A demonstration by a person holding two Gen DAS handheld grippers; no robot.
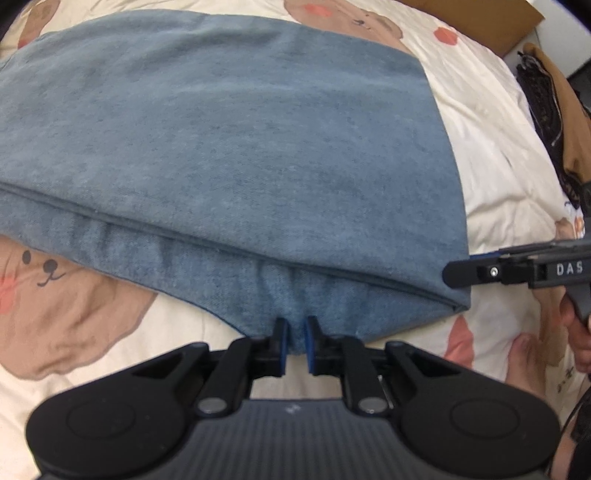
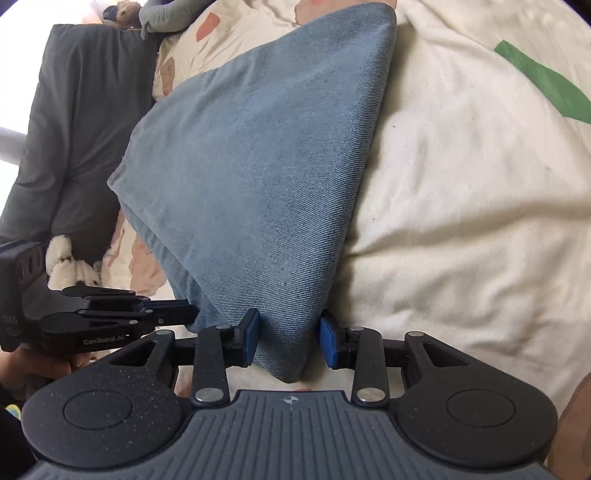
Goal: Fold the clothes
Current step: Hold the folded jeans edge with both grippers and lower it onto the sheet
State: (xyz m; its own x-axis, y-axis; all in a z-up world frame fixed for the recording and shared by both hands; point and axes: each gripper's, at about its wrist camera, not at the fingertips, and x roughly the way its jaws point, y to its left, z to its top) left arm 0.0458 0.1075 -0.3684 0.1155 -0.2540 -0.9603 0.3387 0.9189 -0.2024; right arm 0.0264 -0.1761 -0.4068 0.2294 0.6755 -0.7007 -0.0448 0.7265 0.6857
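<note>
Your left gripper (image 1: pixel 294 341) had its blue pads drawn narrow, pinching a small bunch of the near hem of the folded blue denim garment (image 1: pixel 229 147). That garment lay flat and folded over itself on the cream bedspread (image 1: pixel 491 155) printed with brown bears, a dark seam running across it just above the pinched spot.

Your right gripper (image 2: pixel 289 341) stood at the garment's right near corner. Its jaws were partly apart with the pointed corner of the denim (image 2: pixel 258 177) between them; the left pad touched the cloth, while the right pad sat just beside its edge, so you had no firm clamp there. In the left wrist view only the tip of that gripper (image 1: pixel 461 272) showed from the side, just beside the corner.

Around the work, a dark and tan bundle of cloth (image 1: pixel 550 110) lay at the far right edge of the bed, well apart from the denim. A brown cardboard piece (image 1: pixel 480 26) sat beyond it. In the right wrist view, a grey cushion (image 2: pixel 81 122) stood to the left of the garment, with a white fluffy toy (image 2: pixel 70 266) near your left gripper (image 2: pixel 192 312). A green patch (image 2: pixel 543 83) marked the bedspread at the far right. Nothing lay on top of the denim.
</note>
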